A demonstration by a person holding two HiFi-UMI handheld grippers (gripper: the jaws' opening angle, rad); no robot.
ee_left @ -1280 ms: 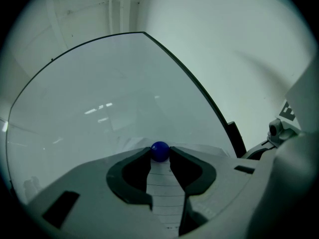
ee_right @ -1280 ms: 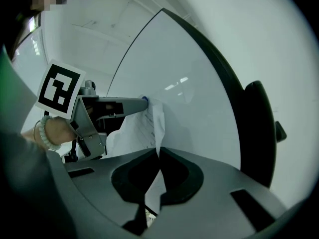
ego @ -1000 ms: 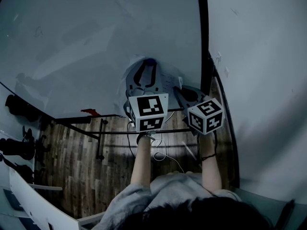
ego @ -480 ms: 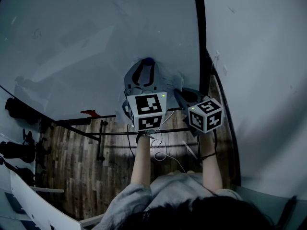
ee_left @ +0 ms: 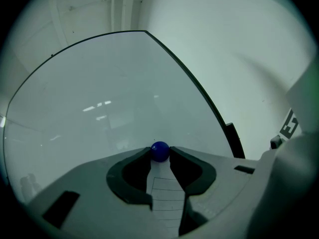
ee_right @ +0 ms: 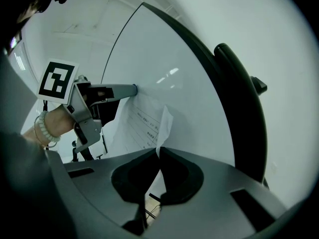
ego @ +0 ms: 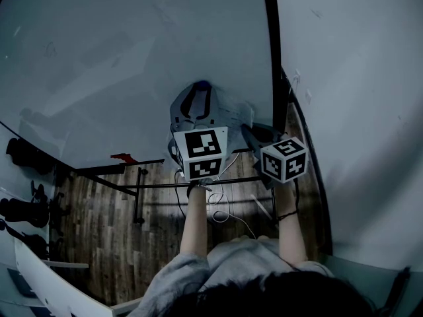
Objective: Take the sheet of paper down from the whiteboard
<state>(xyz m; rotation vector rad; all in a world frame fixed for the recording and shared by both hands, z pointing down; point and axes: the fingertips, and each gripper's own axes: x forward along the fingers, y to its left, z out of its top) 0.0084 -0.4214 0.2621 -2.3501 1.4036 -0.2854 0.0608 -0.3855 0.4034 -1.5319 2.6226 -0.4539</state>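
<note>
While the sheet of paper [ee_right: 142,126] hangs on the whiteboard [ego: 132,58], at six o'clock of the blue magnet [ee_left: 159,150], we find the fingers of the left gripper [ee_left: 160,156] clenched on that magnet and those of the right gripper [ee_right: 158,153] pinching the sheet's edge. We judge the removal prepared but not yet done.

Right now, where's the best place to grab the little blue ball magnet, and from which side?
Pinch the little blue ball magnet across its round middle, coming straight at the glossy whiteboard. It sticks out from the flat board, so a jaw fits on each side, as the left gripper has it.
</note>
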